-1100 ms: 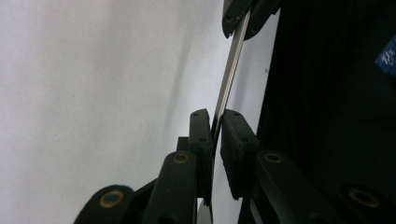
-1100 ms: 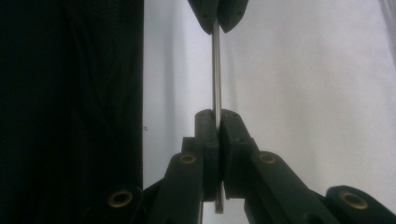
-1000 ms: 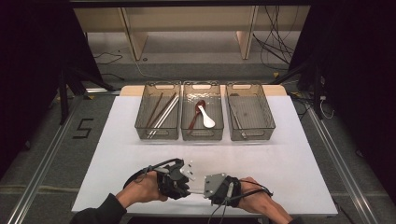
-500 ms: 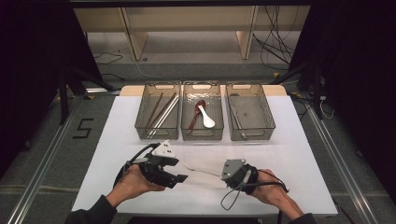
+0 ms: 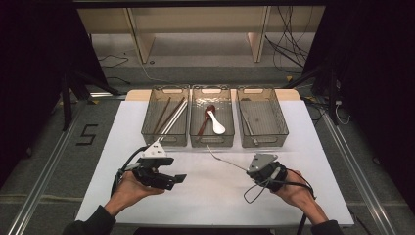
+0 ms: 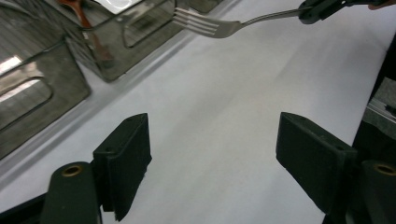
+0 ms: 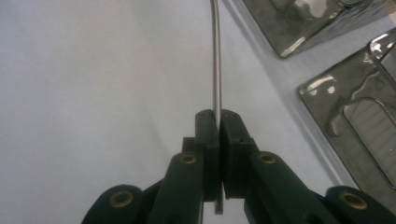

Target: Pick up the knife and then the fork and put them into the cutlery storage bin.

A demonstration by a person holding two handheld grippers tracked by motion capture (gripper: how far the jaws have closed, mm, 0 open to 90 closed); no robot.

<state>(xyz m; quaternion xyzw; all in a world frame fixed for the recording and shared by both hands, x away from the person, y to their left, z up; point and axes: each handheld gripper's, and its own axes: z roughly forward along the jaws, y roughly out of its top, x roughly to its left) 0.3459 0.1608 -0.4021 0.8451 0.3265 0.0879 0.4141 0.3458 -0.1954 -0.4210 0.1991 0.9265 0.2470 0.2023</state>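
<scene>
Spanning a white table [image 5: 205,196], left gripper [image 5: 178,179] agape, right gripper [image 5: 250,171] pinching fork [image 5: 222,157] (grey floor)

A slim silver metal fork [image 5: 222,159] hangs above the white table, clear of it. Its handle end is clamped in the right gripper [image 5: 254,170]. Its tines point toward the middle clear bin [image 5: 212,142].

Between left gripper [image 6: 212,154] fingers [image 6: 126,158]: bare white table [image 5: 205,196] – jaws wide apart, nothing in the gap.
Ahead of left fingertips: fork [image 6: 219,25] held across the way, tines near the middle bin [image 5: 212,117].
Ahead of right gripper [image 7: 217,116] fingertips: fork handle running forward – bins just beside it.
Between the two grippers: open table.
</scene>
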